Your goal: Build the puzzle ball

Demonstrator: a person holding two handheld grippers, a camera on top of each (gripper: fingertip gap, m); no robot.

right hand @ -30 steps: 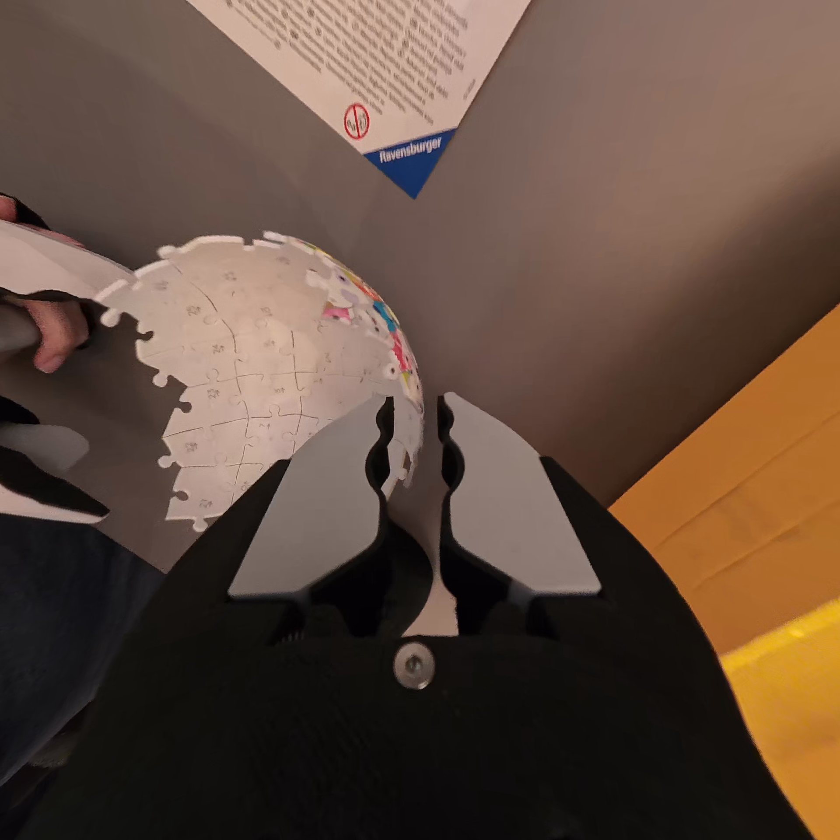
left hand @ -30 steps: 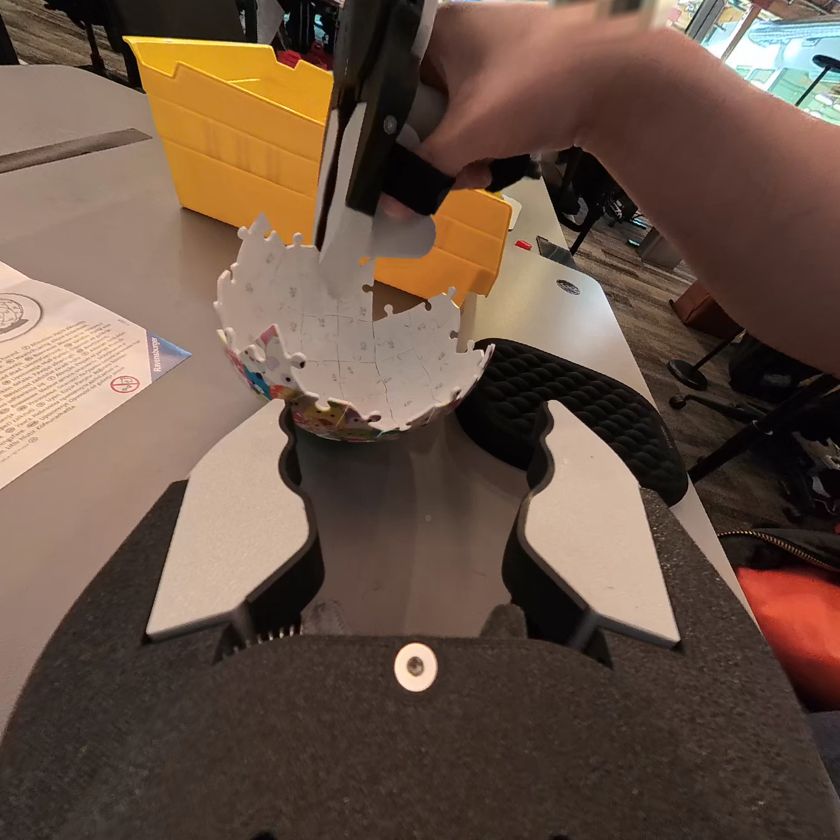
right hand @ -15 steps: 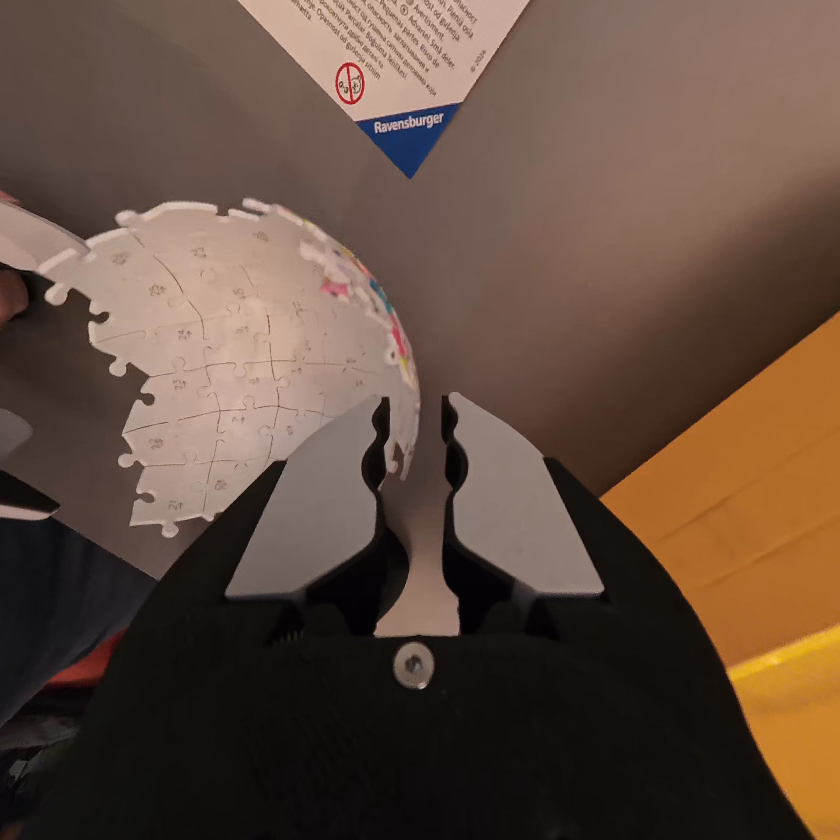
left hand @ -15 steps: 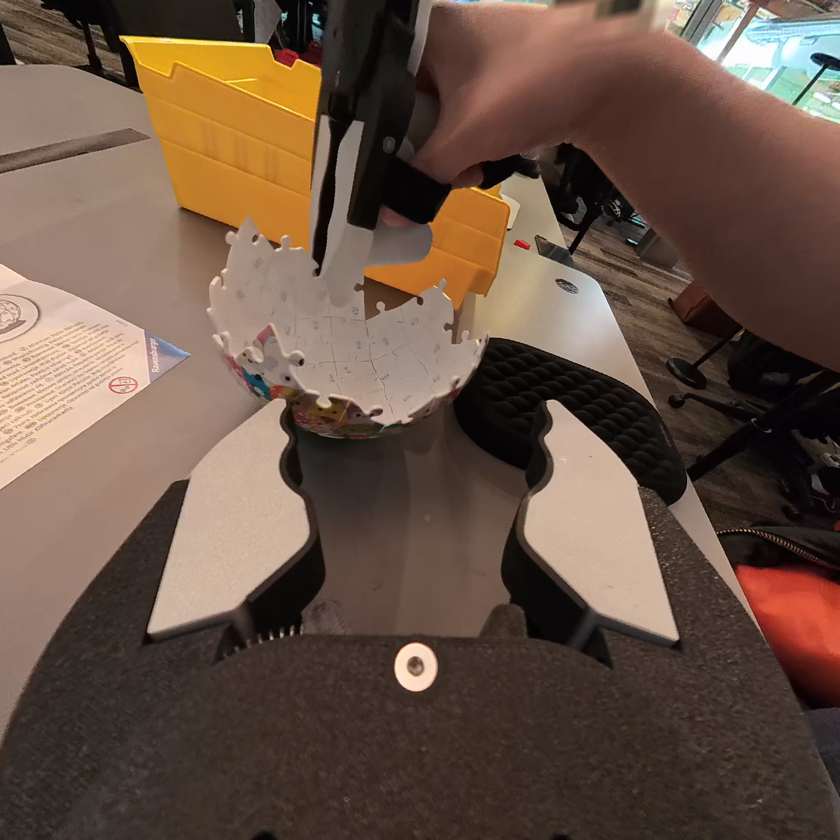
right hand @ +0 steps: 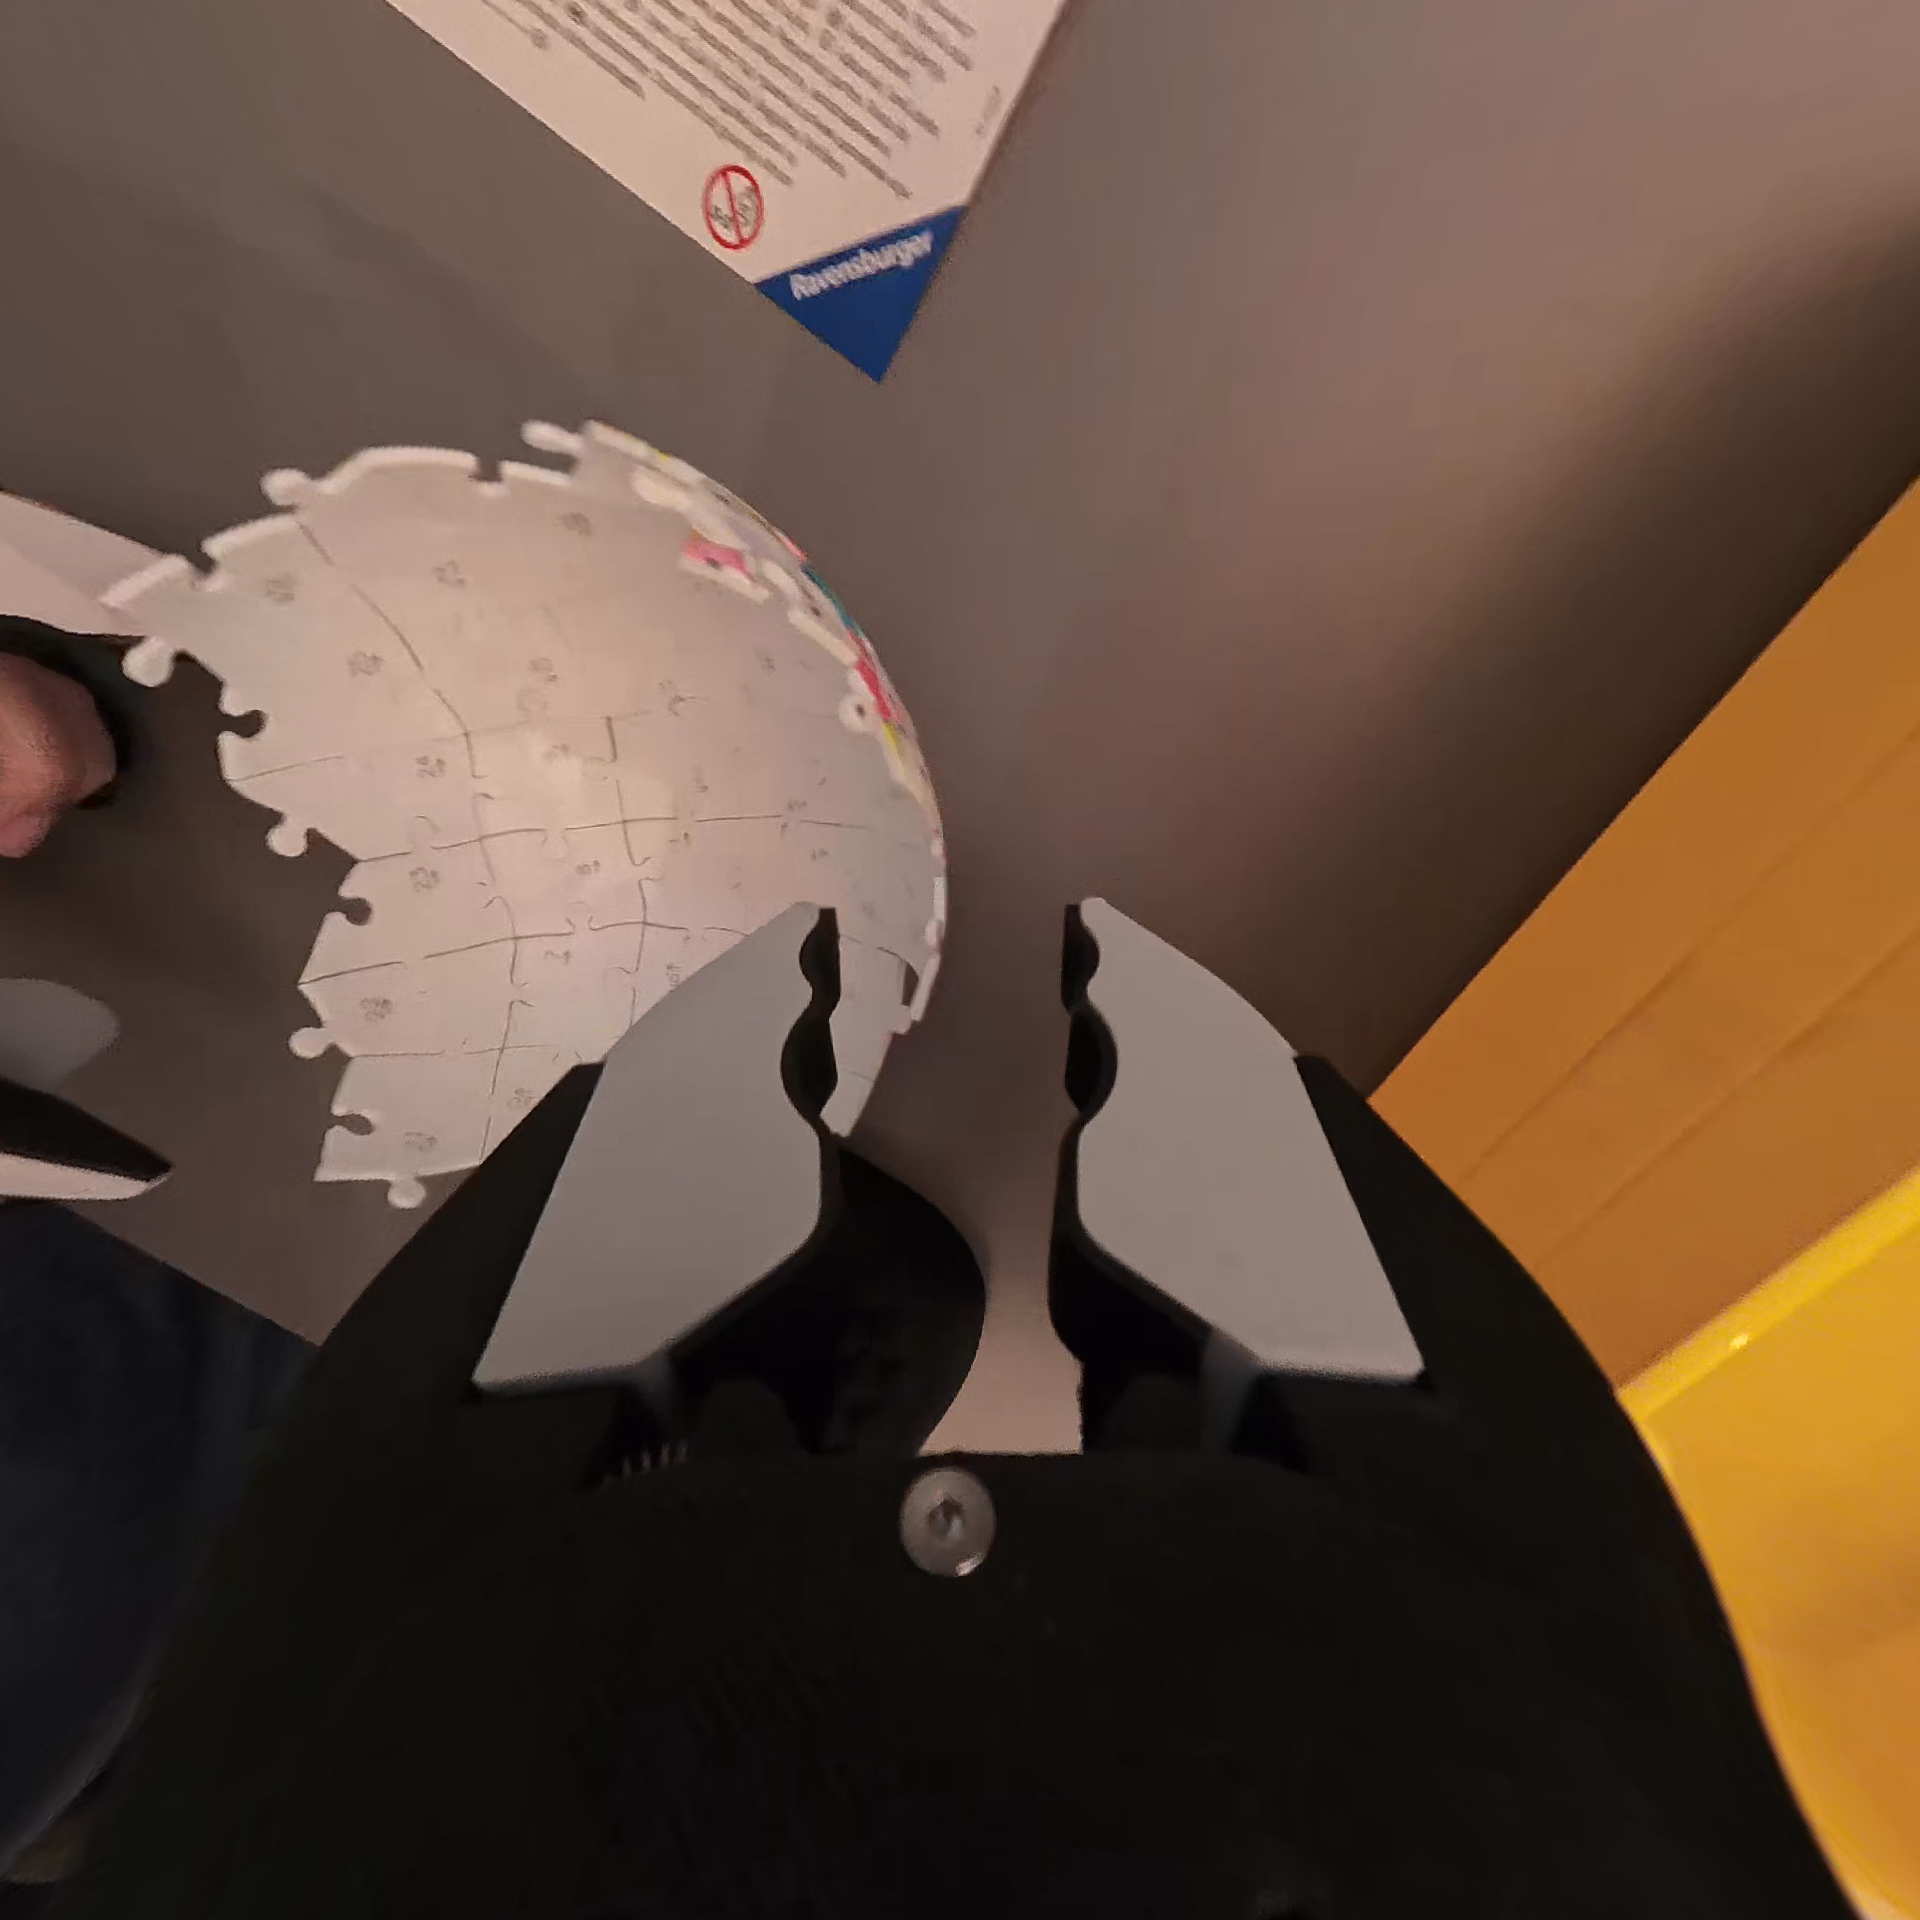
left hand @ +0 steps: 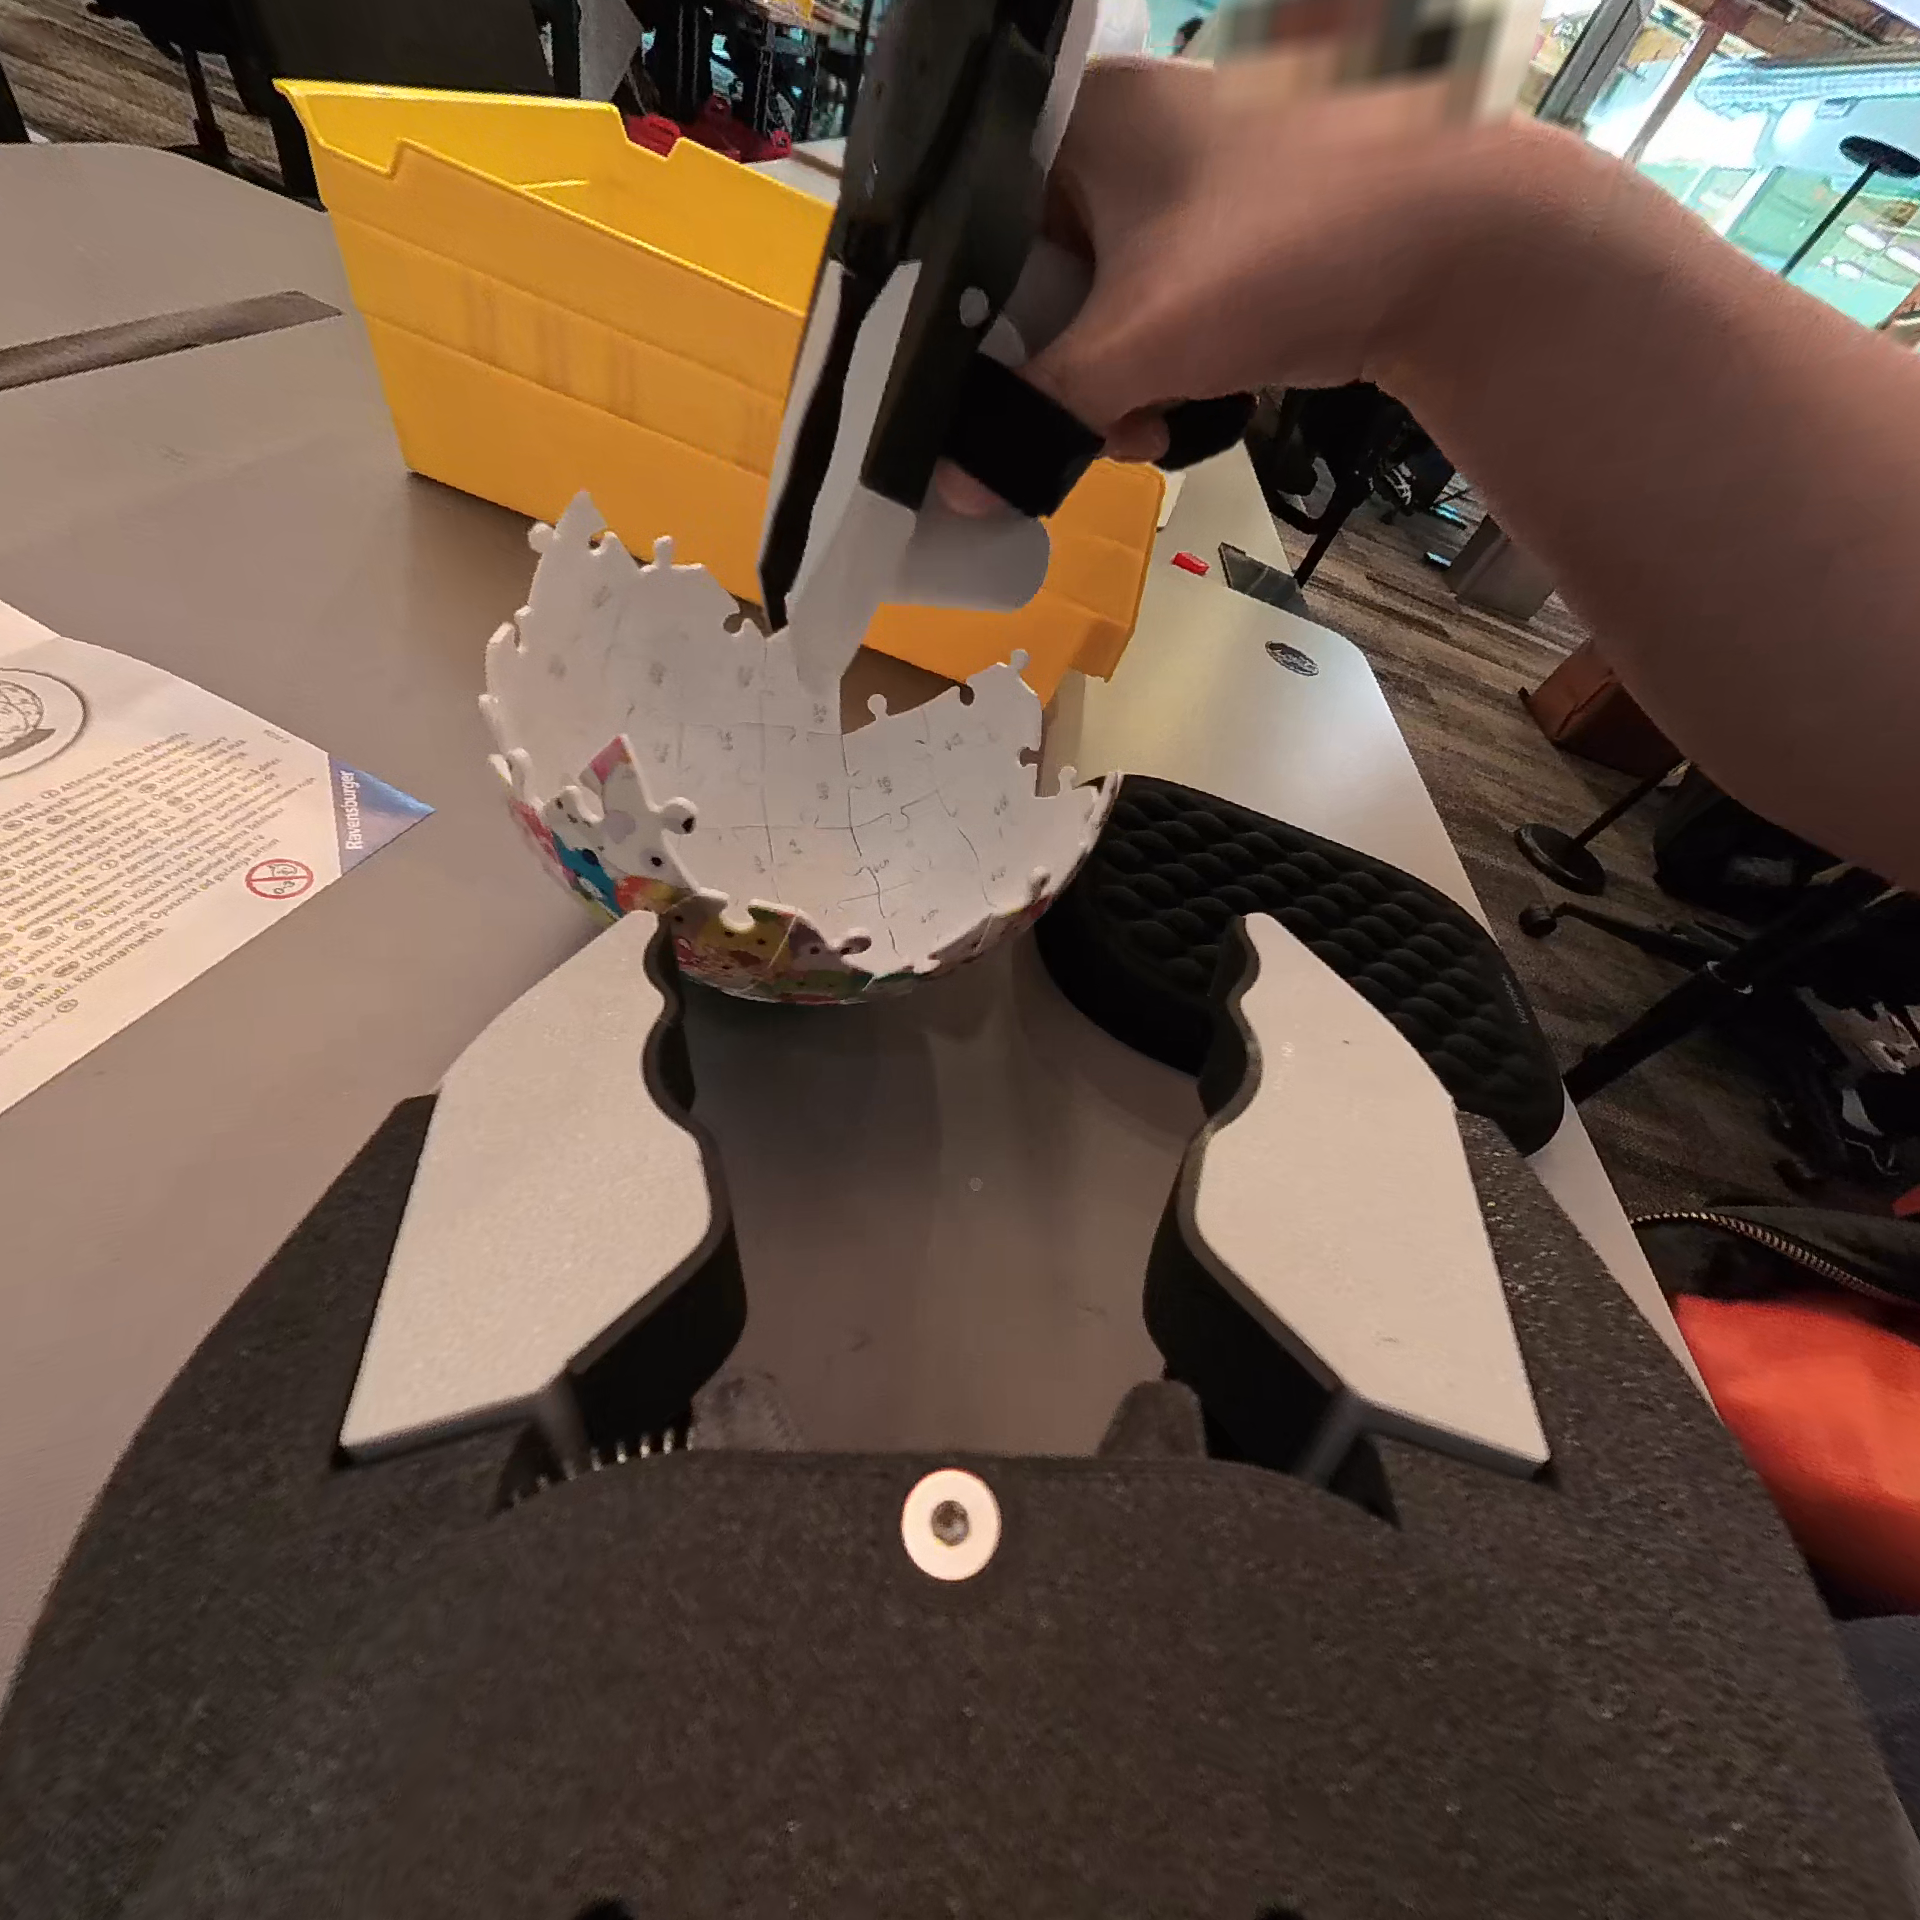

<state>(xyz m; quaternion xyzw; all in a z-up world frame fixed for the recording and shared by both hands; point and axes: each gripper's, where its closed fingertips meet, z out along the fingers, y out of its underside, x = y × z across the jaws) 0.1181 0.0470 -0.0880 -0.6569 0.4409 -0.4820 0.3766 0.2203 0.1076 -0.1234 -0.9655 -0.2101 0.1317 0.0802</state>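
Note:
The puzzle ball (left hand: pixel 831 821) is a half-built bowl, white inside and colourful outside, resting on the grey table (left hand: pixel 208 520). My left gripper (left hand: pixel 945 935) is open and empty, just in front of the bowl's near side, not touching it. My right gripper (right hand: pixel 951 914) comes down from above at the bowl's far rim and also shows in the left wrist view (left hand: pixel 810 634). Its jaws stand apart, with the rim of the ball (right hand: pixel 540 790) beside the left finger (right hand: pixel 686 1122). It holds no loose piece.
A yellow bin (left hand: pixel 582 312) stands behind the ball, and in the right wrist view (right hand: pixel 1662 1039) it lies right of it. A printed instruction sheet (left hand: pixel 135 831) lies to the left. A black textured pad (left hand: pixel 1299 935) lies right of the ball at the table's right edge.
My right gripper's jaws have opened from nearly shut at the ball's rim. The ball shifted and tilted slightly. My left gripper has stayed open in place.

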